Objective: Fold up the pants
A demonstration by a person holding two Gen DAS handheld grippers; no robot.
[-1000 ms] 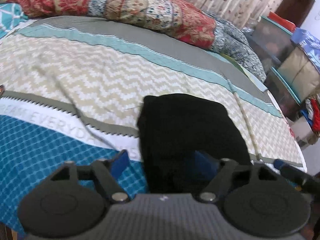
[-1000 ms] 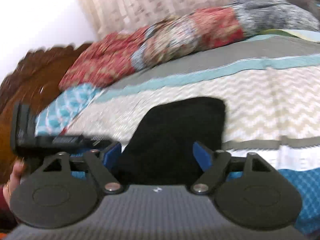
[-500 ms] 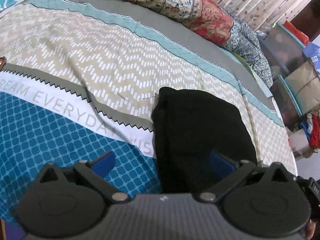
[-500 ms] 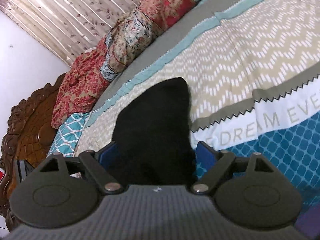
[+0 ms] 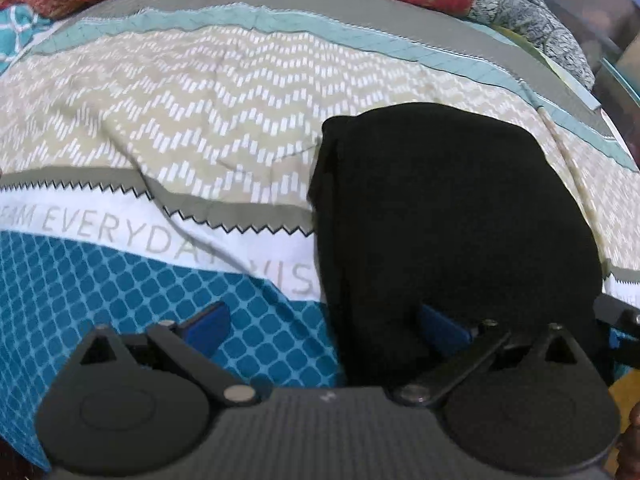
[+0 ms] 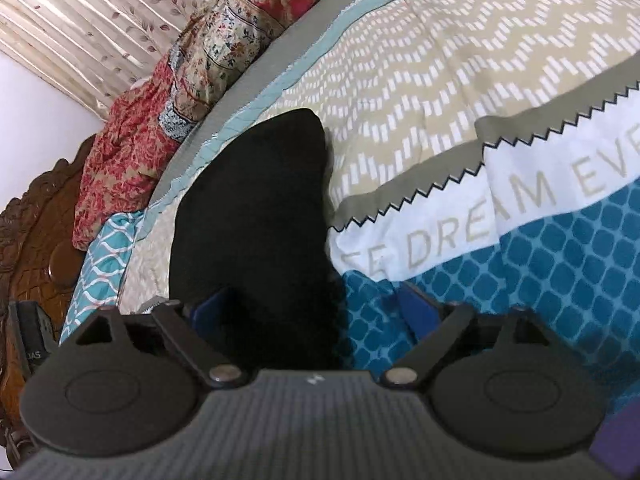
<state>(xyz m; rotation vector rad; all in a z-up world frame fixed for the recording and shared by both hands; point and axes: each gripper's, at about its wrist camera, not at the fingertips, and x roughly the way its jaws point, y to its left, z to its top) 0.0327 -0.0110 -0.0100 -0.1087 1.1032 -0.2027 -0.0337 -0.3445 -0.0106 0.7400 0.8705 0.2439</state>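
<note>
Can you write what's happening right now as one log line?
task: fold pants | black pants: folded bundle on bedspread | left tongs: open | right tongs: opening, gripping nothing

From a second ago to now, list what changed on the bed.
Both tools tipped down toward the black pants. The left tool spread wide; the right tool is opening, with the pants' edge between its fingers, ungripped. The pants lie as before on the bedspread.

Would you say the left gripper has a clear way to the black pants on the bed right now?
Probably yes: the left gripper is open, the black pants lie partly between its fingers, and nothing covers them on the bedspread.
</note>
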